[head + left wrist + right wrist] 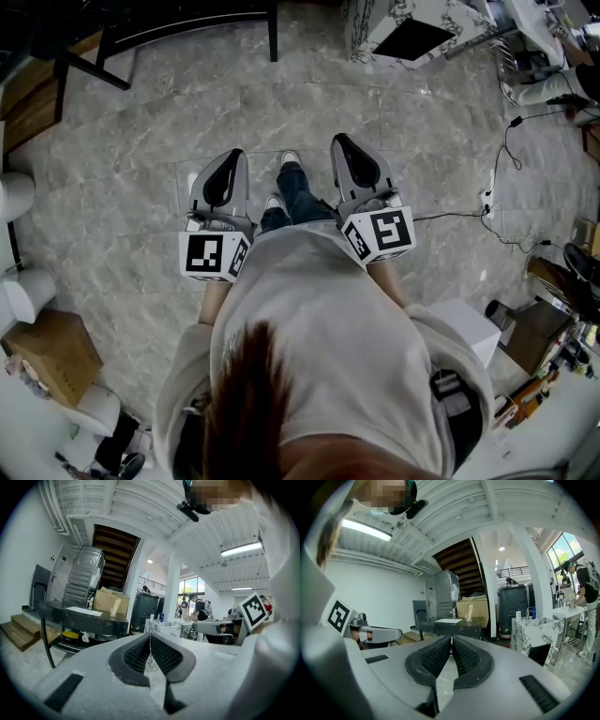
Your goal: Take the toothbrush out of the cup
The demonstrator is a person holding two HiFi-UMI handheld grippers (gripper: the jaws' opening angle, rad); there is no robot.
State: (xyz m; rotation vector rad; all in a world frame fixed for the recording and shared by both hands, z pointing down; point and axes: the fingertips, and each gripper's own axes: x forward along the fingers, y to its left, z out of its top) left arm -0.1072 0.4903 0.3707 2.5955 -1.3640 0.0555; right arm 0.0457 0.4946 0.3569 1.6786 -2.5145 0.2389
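Person [319,319] on a grey marble floor [131,131] holds left gripper [225,176] and right gripper [358,161] level; both pairs of fingers [136,656] are together, empty.

Grey marble floor [141,141], dark table [82,617], wooden staircase [115,550]

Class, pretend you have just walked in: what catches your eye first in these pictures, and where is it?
Two grey claws, the left claw and the right claw, jut side by side over the marbled floor in the middle of the head view, both shut and empty. A black-and-white marker cube caps the back of each.
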